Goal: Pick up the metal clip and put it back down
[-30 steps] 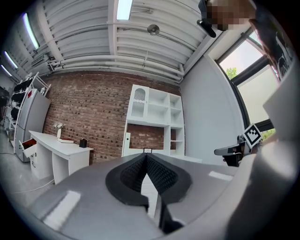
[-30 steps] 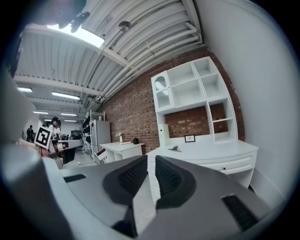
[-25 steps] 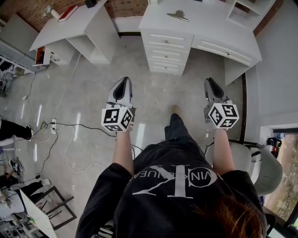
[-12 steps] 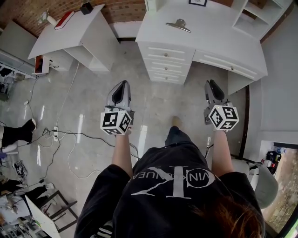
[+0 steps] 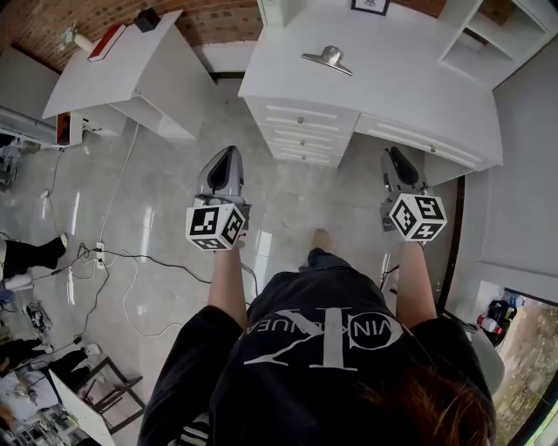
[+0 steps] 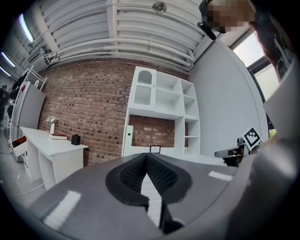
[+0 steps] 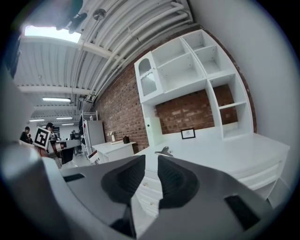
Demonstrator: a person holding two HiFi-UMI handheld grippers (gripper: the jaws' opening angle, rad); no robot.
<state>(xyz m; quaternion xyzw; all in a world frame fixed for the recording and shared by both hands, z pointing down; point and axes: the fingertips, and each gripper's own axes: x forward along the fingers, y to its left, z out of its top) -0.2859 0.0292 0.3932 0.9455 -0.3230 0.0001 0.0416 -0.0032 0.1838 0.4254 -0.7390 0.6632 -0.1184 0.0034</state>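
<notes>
The metal clip lies on top of the white desk, well ahead of both grippers. In the right gripper view the clip shows small, just above the jaws, on the desk. My left gripper is held over the floor, jaws shut at the tips with nothing between them. My right gripper hangs level with it, short of the desk's front; its jaws stand a narrow gap apart and hold nothing.
Drawers fill the desk's front. A small picture frame stands at the desk's back below white shelves. A second white table is at the left. Cables trail over the floor.
The person has stepped toward the desk, so desk and clip sit lower and nearer in the head view. Both grippers keep their pose.
</notes>
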